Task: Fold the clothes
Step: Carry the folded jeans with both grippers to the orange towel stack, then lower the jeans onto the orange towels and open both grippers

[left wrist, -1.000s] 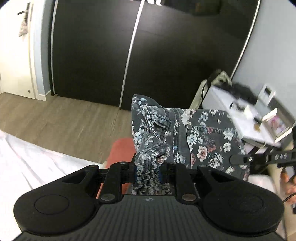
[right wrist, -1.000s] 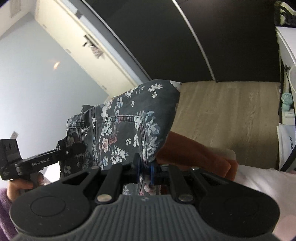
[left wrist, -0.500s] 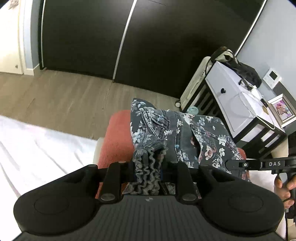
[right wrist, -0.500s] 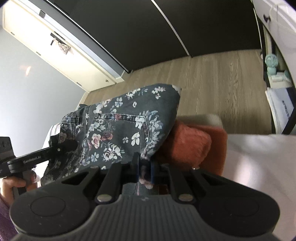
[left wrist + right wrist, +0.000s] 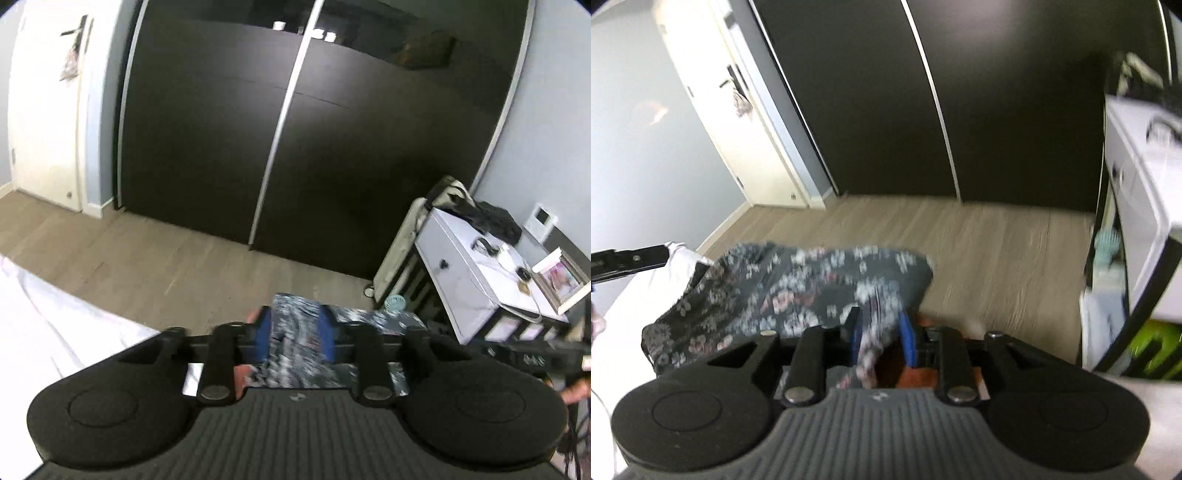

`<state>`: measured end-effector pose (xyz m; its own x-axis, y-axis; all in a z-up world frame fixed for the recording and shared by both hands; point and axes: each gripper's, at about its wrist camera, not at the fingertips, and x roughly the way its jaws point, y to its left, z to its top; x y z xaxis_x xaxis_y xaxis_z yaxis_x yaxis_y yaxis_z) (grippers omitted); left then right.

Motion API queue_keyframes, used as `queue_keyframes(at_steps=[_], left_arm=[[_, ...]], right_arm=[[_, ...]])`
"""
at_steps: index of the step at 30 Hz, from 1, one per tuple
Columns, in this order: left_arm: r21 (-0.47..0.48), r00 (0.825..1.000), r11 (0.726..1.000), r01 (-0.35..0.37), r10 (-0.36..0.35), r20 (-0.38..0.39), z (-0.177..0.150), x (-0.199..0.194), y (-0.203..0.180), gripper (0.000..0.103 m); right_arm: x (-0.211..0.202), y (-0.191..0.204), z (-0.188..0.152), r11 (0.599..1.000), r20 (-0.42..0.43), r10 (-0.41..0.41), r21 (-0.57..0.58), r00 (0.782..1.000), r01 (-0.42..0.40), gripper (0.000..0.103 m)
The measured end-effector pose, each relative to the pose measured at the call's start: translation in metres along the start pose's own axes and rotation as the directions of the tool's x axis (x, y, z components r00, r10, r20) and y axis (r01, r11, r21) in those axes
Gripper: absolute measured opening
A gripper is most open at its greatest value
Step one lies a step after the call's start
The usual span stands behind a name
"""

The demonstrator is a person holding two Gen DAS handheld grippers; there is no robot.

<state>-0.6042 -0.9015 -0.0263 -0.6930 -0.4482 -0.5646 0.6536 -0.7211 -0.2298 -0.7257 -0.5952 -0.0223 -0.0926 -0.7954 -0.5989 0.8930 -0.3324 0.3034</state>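
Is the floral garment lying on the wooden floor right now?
No, the floral garment is bunched over the white bed, with the wooden floor beyond it.

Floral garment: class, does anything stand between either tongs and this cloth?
Nothing visible does. The floral garment already lies between the fingers of both the left tongs and the right tongs; the right jaws are opening, cloth between them.

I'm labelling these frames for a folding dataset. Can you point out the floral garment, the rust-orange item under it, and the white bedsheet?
floral garment (image 5: 798, 288), right wrist view, on its spread patterned cloth.
rust-orange item (image 5: 916, 376), right wrist view, patch below the fingers.
white bedsheet (image 5: 55, 332), left wrist view, bare cloth at left.
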Motion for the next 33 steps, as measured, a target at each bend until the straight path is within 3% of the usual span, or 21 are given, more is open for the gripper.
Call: queue_keyframes(at_steps=[6,11,18,23,26,29,33], left_arm=[[0.092,0.998,0.995,-0.04,0.043,-0.04,-0.036,0.017,-0.025,0.013],[0.038,0.991,0.995,-0.087,0.09,-0.096,-0.059,0.036,-0.008,0.011],[-0.019,0.995,0.998,-0.06,0.058,-0.077,-0.094,0.041,0.004,0.011],[0.015,0.994,0.996,-0.085,0.086,-0.07,-0.084,0.038,-0.006,0.011],[0.019,0.996,0.996,-0.091,0.092,-0.019,-0.078,0.022,-0.012,0.012],[0.035,0.996,0.996,-0.087,0.085,0.041,-0.078,0.002,-0.022,0.02],[0.106,0.994,0.99,-0.089,0.082,0.071,-0.089,-0.015,-0.038,0.02]], right_arm=[[0.006,0.03,-0.023,0.998,0.04,0.006,-0.067,0.999,-0.003,0.017],[0.017,0.042,-0.067,0.995,0.039,-0.014,-0.1,0.999,0.018,0.017],[0.021,0.048,-0.118,0.987,0.093,-0.032,-0.151,0.995,0.046,0.017],[0.025,0.049,-0.111,0.987,0.083,-0.028,-0.158,0.996,0.041,0.017],[0.014,0.052,-0.102,0.979,0.084,-0.027,-0.2,0.996,0.043,0.017],[-0.009,0.054,-0.1,0.975,0.133,0.001,-0.218,0.991,0.028,0.04],[-0.037,0.062,-0.117,0.959,0.166,0.007,-0.281,0.986,0.04,0.041]])
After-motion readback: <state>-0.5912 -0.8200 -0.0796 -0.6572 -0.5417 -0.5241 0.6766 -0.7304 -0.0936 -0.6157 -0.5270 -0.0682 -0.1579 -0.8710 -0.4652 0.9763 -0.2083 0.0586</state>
